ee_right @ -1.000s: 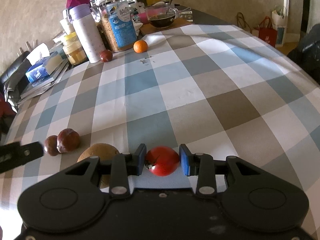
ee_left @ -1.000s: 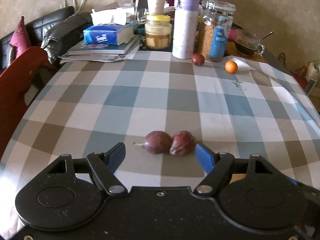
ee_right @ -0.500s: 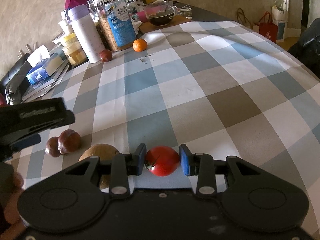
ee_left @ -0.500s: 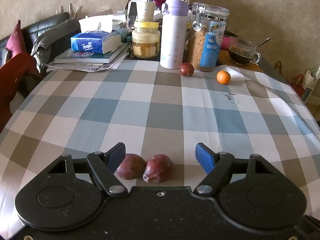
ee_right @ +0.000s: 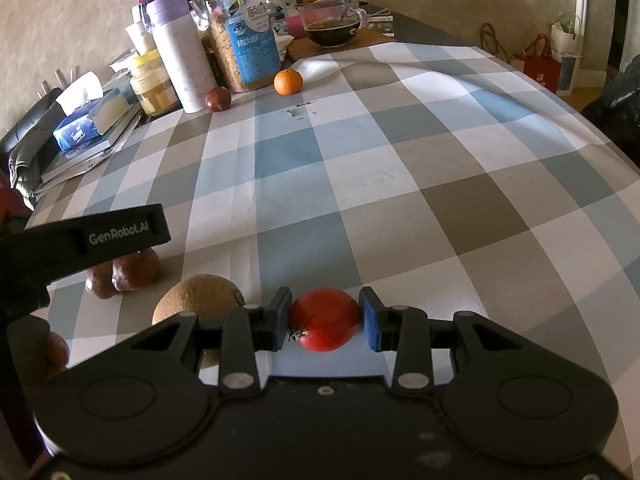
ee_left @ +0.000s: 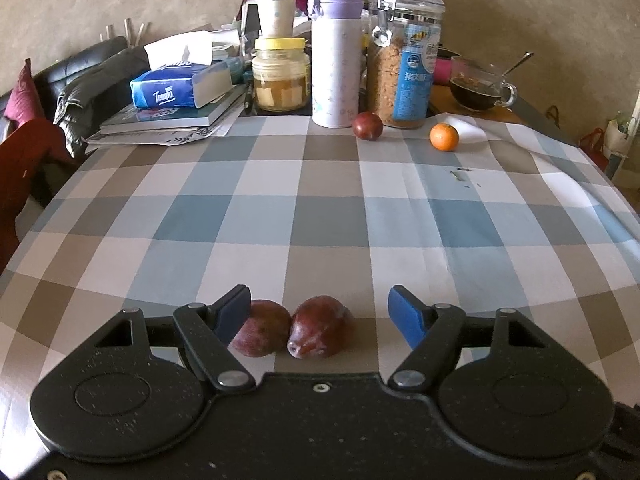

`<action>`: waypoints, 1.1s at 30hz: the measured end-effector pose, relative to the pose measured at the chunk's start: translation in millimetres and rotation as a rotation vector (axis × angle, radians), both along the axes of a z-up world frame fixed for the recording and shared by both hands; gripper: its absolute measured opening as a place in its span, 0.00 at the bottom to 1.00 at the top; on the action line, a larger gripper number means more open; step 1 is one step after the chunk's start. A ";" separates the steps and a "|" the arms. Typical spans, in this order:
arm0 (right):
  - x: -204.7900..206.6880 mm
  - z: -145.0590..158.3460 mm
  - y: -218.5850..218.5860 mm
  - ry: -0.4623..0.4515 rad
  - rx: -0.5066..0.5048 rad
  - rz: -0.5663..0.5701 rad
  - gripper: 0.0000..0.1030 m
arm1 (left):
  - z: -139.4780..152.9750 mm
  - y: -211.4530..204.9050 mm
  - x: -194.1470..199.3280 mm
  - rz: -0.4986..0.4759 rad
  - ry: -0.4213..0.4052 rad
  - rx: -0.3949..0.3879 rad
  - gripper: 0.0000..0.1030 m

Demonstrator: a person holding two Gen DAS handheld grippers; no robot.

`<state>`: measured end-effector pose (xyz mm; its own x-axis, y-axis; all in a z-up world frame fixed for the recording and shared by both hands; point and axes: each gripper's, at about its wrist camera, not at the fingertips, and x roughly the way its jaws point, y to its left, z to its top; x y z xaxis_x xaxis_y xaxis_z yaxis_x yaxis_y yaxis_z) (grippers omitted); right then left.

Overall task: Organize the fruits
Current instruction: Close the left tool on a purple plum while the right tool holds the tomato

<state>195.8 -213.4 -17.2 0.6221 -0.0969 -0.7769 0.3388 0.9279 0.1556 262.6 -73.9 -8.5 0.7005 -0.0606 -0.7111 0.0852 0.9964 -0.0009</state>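
Two dark red plums (ee_left: 294, 332) lie side by side on the checked tablecloth (ee_left: 320, 216), between the jaws of my left gripper (ee_left: 318, 300). Those jaws are wide and closing; the left pad is at the left plum, the right pad stands apart from the other. My right gripper (ee_right: 325, 298) has a red tomato (ee_right: 326, 318) between its pads; the jaws are opening, though both pads still touch it. A brown kiwi (ee_right: 196, 300) lies just left of the right gripper. The left gripper (ee_right: 100, 236) reaches over the plums (ee_right: 132, 272) in the right wrist view.
At the table's far end lie another plum (ee_left: 367, 125) and a mandarin (ee_left: 444, 137). Behind them stand a white flask (ee_left: 336, 64), a cereal jar (ee_left: 404, 64), a yellow-lidded jar (ee_left: 282, 76), a tissue box on books (ee_left: 180, 88) and a glass cup (ee_left: 480, 88).
My left gripper has moved forward and down over the two plums, which now lie between its jaws. It came into the right wrist view from the left. The right hand kept still.
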 end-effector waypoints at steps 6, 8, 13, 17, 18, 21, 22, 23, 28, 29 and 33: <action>0.8 0.6 -4.6 0.004 0.030 -0.003 0.37 | 2.8 5.4 -3.5 -0.033 0.016 -0.032 0.73; 1.3 0.7 -5.3 0.005 0.036 -0.004 0.37 | 3.8 7.9 -3.0 -0.036 0.023 -0.049 0.73; 1.4 0.9 -5.1 0.007 0.034 -0.003 0.37 | 3.7 11.2 -0.9 -0.039 0.031 -0.066 0.73; 1.5 1.0 -4.9 0.007 0.034 -0.004 0.37 | 0.2 6.7 1.1 -0.014 0.019 0.003 0.73; 1.5 1.0 -4.8 0.007 0.034 -0.004 0.37 | -0.4 5.7 1.7 -0.010 0.018 0.014 0.73; 1.7 1.0 -4.6 0.009 0.031 -0.003 0.37 | -1.3 4.4 3.3 -0.007 0.018 0.022 0.76; 1.6 1.0 -4.5 0.010 0.030 -0.003 0.37 | -2.2 3.0 3.9 -0.005 0.018 0.034 0.77; 1.5 0.8 -4.4 0.010 0.030 -0.002 0.37 | -3.3 1.2 4.3 -0.001 0.018 0.053 0.77; 1.5 0.2 -3.3 0.010 0.023 -0.002 0.37 | -7.9 -6.7 2.3 -0.002 0.020 0.129 0.78; 1.5 0.2 -2.8 0.010 0.018 -0.001 0.37 | -8.8 -7.9 2.2 -0.002 0.022 0.140 0.78; 0.7 0.5 -2.2 0.011 0.012 0.000 0.37 | -10.0 -10.3 -0.7 -0.007 0.029 0.167 0.78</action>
